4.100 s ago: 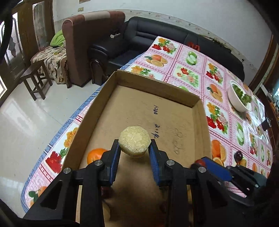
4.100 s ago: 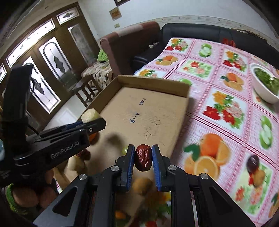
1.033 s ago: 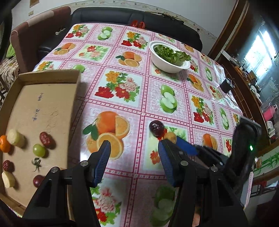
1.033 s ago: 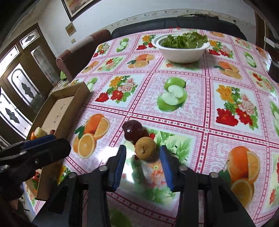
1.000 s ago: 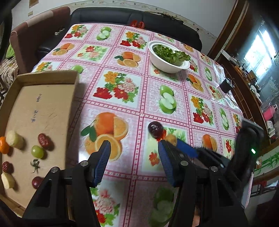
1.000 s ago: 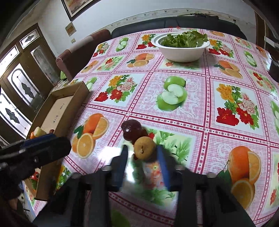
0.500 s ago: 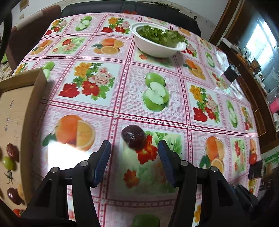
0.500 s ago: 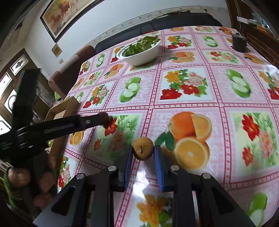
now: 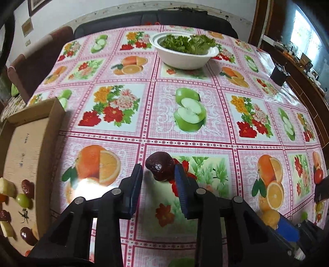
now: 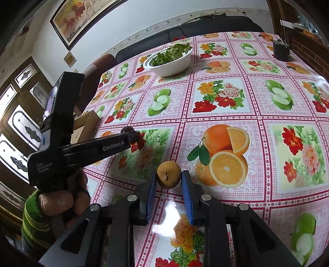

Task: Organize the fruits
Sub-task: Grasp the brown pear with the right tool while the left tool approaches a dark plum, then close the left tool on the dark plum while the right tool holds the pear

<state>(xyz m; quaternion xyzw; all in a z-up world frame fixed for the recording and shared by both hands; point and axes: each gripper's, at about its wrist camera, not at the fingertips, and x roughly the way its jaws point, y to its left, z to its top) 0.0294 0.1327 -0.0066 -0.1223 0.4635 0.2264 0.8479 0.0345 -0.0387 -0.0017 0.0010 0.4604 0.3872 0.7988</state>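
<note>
A dark red fruit (image 9: pixel 159 168) lies on the fruit-print tablecloth (image 9: pixel 191 115), between the fingertips of my left gripper (image 9: pixel 159 174). Its jaws are closing: the right pad touches the fruit and the left pad is at its side. In the right wrist view my right gripper (image 10: pixel 168 184) is shut on a round brown fruit (image 10: pixel 168 177), held just above the cloth beside a printed orange. The left gripper (image 10: pixel 131 136) shows there side-on, in a hand with a green striped sleeve (image 10: pixel 35 221). A cardboard box (image 9: pixel 26 143) at the left holds several small fruits.
A white bowl of lettuce (image 9: pixel 183 55) stands at the far middle of the table, and a dark cup (image 9: pixel 278 77) near the right edge. A black sofa (image 9: pixel 185 17) runs behind the table. The box's corner (image 10: pixel 86 123) shows behind the left gripper.
My left gripper came down over the dark red fruit and its jaws narrowed from wide open onto it. My right gripper carried the brown fruit away from the dark one.
</note>
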